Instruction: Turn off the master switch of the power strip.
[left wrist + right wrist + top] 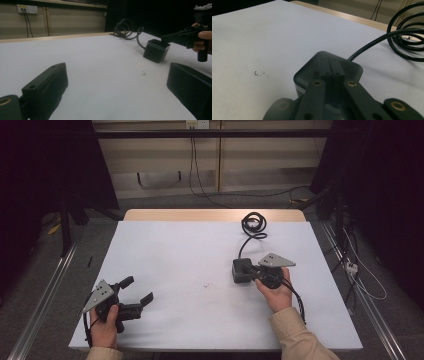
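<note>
One bench (165, 260) with a white top and a strip of bare wood along the far edge. Two grippers, one in each hand. Left gripper (133, 292) sits at the near left corner of the bench, held in the person's left hand (104, 326), jaws spread wide with nothing between them; the left gripper view shows both black jaws far apart over bare white surface. Right gripper (252, 270) is right of centre, held in the right hand (276, 295), pointing left; its jaws are closed together, tips resting on top of the black box (241, 270) and not clamped around it, as the right gripper view shows the two fingers side by side over the box's top face. One black box, squarish with rounded corners, standing on the bench right of centre, well apart from the left gripper. One black cable (246, 242) runs from the box's far side toward the far edge and ends in one coil (254, 224) lying near the far right part of the bench. One small dark speck (206, 283) on the white surface, just left of the box, between the two grippers. Two beige sleeves at the near edge.
</note>
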The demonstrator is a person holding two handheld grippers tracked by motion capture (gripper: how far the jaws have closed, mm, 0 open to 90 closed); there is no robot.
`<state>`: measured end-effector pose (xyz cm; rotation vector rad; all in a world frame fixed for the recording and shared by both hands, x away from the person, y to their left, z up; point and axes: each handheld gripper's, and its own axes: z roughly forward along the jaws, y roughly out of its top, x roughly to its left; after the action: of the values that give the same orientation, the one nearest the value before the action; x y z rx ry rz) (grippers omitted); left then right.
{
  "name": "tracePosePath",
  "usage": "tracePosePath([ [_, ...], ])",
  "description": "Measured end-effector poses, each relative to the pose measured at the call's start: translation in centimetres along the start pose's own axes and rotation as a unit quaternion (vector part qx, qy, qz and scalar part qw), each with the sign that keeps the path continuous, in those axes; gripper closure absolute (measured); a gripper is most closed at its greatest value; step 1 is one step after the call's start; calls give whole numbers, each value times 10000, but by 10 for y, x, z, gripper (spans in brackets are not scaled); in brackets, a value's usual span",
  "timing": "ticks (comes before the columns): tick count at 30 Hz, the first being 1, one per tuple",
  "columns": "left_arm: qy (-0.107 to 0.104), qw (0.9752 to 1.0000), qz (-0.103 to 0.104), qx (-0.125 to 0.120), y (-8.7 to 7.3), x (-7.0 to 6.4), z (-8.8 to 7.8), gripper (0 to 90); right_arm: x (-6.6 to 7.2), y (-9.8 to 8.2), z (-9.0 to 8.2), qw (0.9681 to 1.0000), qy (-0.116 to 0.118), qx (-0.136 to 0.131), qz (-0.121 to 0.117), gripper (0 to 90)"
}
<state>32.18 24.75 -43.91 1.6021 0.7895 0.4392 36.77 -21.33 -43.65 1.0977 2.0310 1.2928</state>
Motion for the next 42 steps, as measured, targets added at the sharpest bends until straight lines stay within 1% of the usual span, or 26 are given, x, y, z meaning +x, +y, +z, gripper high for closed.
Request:
tracePosePath([
  [1,3,10000,2,0,0,0,0,34,0,0,0,10000,23,8,3,900],
  [10,4,10000,0,-3,0,0,0,34,1,0,0,10000,-7,2,-11,900],
  [18,-4,10000,7,-5,0,0,0,34,0,0,0,10000,9,-1,35,900],
  [20,-7,10000,9,-2,0,0,0,34,0,0,0,10000,27,-5,85,900],
  [24,1,10000,14,-5,0,0,0,34,0,0,0,10000,6,2,38,900],
  [31,21,10000,6,-11,1,1,0,34,-1,0,0,9999,46,-1,103,900],
  [35,18,10000,3,-4,0,1,0,34,0,0,0,10000,32,-5,66,900],
  [42,25,10000,14,-2,1,1,0,34,-1,0,0,9999,66,-18,114,900],
])
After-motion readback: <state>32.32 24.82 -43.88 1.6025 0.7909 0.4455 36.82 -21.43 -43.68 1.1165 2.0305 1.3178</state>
